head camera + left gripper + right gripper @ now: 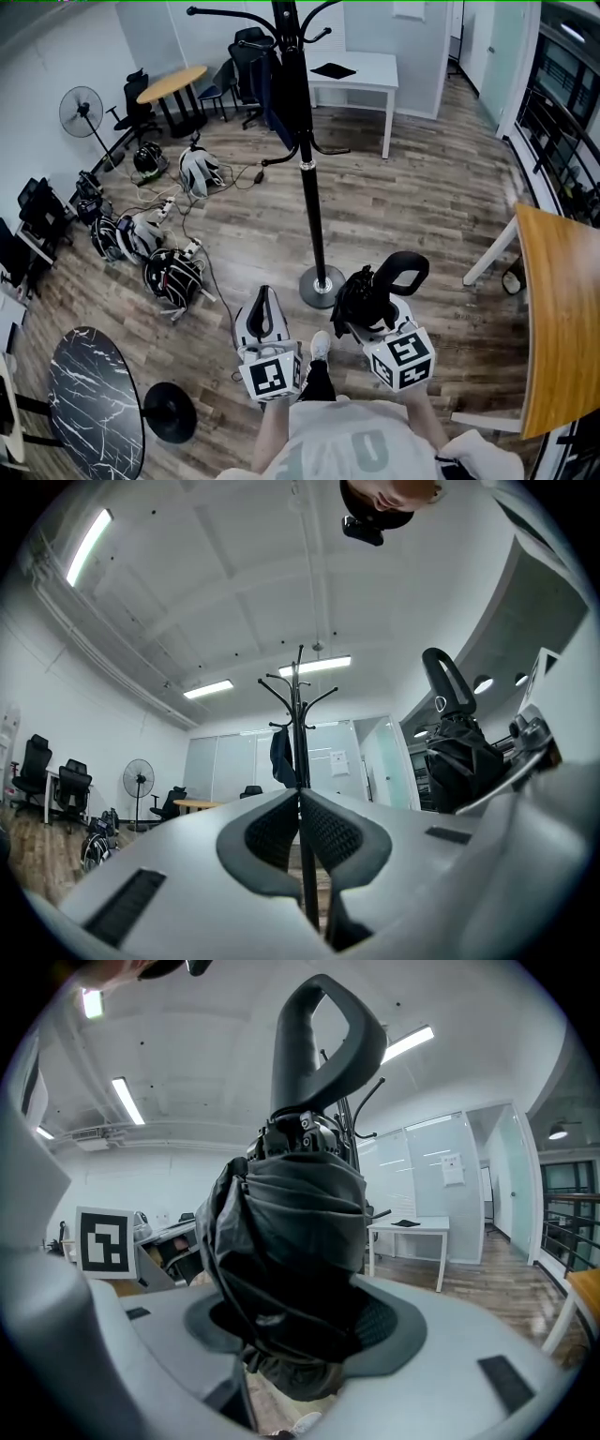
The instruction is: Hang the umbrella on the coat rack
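— How far along is the hanging?

— Barely begun. The right tool (373, 309) clamps the folded umbrella (367, 291), loop handle up. The left tool (264, 317) is closed on nothing. The coat rack (311, 187) stands at twelve o'clock, and the umbrella is not yet on it. Lifting and hooking remain.

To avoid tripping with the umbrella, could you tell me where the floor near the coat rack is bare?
Bare floor lies right of the coat rack, toward the white table and wooden tabletop. Its left is crowded: gear, cables.
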A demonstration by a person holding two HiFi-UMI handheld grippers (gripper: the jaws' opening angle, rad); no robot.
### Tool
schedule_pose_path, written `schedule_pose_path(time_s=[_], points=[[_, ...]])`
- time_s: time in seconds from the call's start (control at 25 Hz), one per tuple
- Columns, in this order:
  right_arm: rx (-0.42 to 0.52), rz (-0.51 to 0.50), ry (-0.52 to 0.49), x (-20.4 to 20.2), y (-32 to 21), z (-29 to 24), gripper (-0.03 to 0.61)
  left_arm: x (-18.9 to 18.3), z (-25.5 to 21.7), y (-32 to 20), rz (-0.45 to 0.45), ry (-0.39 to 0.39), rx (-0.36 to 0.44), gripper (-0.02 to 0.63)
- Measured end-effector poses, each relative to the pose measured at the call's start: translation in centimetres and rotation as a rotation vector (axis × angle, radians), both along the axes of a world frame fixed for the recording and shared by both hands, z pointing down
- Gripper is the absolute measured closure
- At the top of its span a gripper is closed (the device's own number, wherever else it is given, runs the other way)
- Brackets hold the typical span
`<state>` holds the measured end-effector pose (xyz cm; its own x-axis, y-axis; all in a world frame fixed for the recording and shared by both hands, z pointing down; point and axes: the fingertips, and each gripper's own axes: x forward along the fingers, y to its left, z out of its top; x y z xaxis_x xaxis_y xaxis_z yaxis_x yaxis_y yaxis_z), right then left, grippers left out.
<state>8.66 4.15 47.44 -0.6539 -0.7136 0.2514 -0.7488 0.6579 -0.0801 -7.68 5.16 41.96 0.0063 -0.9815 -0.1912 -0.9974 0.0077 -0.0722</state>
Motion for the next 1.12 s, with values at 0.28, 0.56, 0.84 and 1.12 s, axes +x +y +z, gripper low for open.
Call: schedule_pose_path(time_s=[0.28,0.56,0.84,1.12], points=[[-0.006,0.019,-0.008,-1.4,-6.8,-0.6,0.304,-1.3,-0.5,-7.2,0.047,0.021,0.005,0.584],[0.022,0.033,-0.006,-3.7,-13.1,-2.2,0.304,-3.2,-0.6,-14.7,0.105,0.054,-0.002,0.584],[0.011,0.057,-0.028,-6.1,-19.7,-2.7,0.304,-4.7,-2.0,-22.0,0.142,0.009,0.032,0.584],[0.032,0.085,-0.039,-8.2,-25.3,-3.3,0.304,-6.8,-2.2,-27.6,0.178,-0.01,0.047,0.586]])
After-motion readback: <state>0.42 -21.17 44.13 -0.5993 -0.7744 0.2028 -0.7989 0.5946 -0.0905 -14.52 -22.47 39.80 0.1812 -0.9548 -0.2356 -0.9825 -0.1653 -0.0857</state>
